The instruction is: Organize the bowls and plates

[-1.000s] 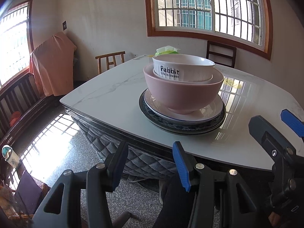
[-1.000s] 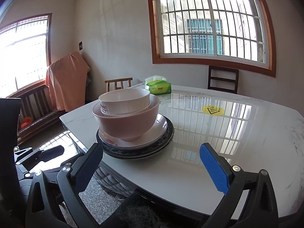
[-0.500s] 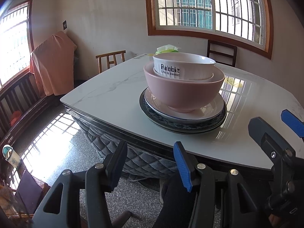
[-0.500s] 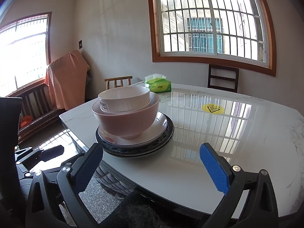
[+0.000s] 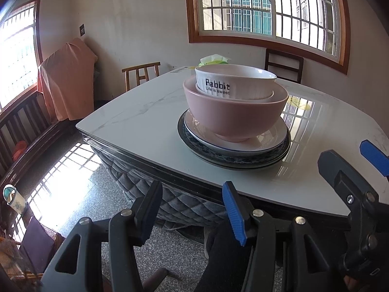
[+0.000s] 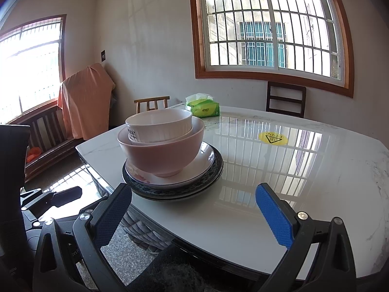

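Observation:
A white "Rabbit" bowl (image 5: 234,82) sits nested in a pink bowl (image 5: 233,116), on a white plate (image 5: 265,141), on a dark patterned plate (image 5: 233,157). The stack stands near the marble table's left corner (image 5: 136,119). The stack shows in the right wrist view too: white bowl (image 6: 160,126), pink bowl (image 6: 163,153), white plate (image 6: 194,170), dark plate (image 6: 214,172). My left gripper (image 5: 192,202) is open and empty, below the table's front edge. My right gripper (image 6: 194,209) is open and empty, just in front of the stack; it also shows in the left wrist view (image 5: 350,160).
A green tissue pack (image 6: 203,108) lies at the table's far side and a yellow sticker (image 6: 272,138) at mid-table. Wooden chairs (image 6: 152,103) (image 6: 285,99) stand behind the table. An orange-draped object (image 6: 85,102) and a bench stand at the left wall.
Both grippers have drifted slightly; the stack sits a touch higher in both views. Nothing was taken hold of or let go.

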Motion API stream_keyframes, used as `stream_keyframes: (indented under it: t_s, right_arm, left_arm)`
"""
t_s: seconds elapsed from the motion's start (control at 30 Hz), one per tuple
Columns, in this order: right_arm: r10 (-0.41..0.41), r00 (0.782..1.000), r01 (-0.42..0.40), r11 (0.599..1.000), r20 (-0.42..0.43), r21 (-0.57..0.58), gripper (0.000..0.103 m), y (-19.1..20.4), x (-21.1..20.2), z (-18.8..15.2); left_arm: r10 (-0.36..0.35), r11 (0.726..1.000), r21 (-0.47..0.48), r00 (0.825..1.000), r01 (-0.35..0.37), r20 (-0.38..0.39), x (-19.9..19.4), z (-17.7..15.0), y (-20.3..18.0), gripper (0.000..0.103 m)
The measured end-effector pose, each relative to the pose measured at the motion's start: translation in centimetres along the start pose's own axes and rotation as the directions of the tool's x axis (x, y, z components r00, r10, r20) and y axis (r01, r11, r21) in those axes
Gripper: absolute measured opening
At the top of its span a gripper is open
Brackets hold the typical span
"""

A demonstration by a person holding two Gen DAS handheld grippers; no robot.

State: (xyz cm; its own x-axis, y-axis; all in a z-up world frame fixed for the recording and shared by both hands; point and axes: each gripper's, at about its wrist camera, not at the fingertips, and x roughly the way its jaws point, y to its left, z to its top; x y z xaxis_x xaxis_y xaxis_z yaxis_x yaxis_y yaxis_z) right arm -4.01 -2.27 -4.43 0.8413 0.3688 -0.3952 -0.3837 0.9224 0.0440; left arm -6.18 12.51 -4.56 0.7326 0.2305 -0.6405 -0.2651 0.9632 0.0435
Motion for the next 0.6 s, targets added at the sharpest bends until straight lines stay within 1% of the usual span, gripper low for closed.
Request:
stream_keyframes:
  t_s: [0.27,0.43,0.6]
  right_arm:
    - [0.0,1.0,0.0,1.0,-0.007,0.0,0.101,-0.08,0.16,-0.28]
    - [0.001,1.0,-0.001,1.0,-0.013,0.003,0.101,-0.29,0.16,-0.46]
    - [-0.001,1.0,0.001,1.0,-0.013,0.011,0.101,-0.64,0.09,-0.32]
  left_arm:
    - [-0.021,1.0,0.023,1.0,0.022,-0.022,0.5,0.17,-0.32,0.056]
    - [-0.005,1.0,-0.01,1.0,0.006,0.01,0.57,0.41,0.13,0.056]
    - [0.027,1.0,0.007,1.0,-0.027,0.007,0.77,0.56,-0.11,0.056]
